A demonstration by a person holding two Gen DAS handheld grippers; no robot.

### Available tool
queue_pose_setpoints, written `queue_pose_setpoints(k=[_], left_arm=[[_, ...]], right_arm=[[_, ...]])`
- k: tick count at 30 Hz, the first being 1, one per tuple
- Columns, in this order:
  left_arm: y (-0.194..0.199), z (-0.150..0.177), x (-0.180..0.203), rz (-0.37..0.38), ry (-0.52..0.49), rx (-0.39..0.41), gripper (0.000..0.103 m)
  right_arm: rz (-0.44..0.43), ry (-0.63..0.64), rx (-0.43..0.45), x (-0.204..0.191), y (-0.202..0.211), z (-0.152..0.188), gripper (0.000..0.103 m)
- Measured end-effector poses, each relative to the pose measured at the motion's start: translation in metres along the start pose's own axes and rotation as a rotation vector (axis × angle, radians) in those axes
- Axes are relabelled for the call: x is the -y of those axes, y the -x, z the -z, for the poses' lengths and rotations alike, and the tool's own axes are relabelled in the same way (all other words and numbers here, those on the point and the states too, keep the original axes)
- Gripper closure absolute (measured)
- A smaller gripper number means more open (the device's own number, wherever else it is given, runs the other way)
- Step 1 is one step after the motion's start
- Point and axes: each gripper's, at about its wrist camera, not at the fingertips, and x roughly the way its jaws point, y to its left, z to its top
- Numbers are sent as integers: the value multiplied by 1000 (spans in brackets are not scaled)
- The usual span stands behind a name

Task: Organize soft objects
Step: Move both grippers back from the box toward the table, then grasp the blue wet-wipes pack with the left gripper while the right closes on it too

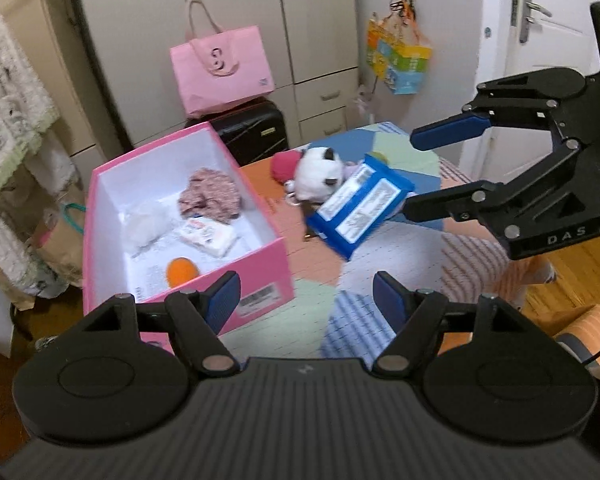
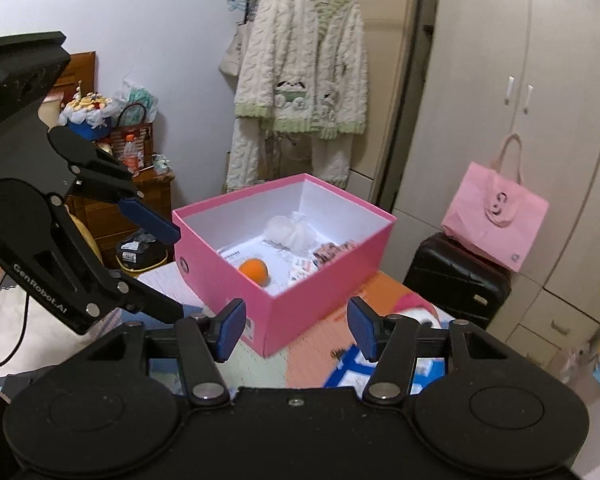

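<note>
Both grippers hover over the patchwork-covered table; left gripper has its jaws apart, nothing between them; right gripper jaws also apart, just beside the blue rectangular tissue pack, contact not clear. Open pink cardboard box holds an orange soft ball, white fluffy bundle, crumpled floral cloth, small white wipes packet. White-and-black plush toy lies outside the box, partly hidden behind the blue pack; pink-red soft thing behind it, shape hard to make out; in the right wrist view both are blurred and cut off by the fingers.
</note>
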Motion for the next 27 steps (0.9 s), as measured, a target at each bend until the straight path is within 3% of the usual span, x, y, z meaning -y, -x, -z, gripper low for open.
queue_pose_setpoints(k=[5,14,17,25,27], left_arm=[[-17,1,16,64,7,-15,31],[-53,-2,35,109,14,-33,34],[-69,0,33,108,87,19,34],[-121,10,27,167,281,20,48],[-130,11,26,124,336,48,49]], right_arm=[[29,-51,12,14,10,22,40],[52,-128,-26,44,-7,51,40],[2,-165,-15,55,-13,59,40],[8,-223,-31,80,-42,72,42],[25,-224,-36,84,-51,74,45]])
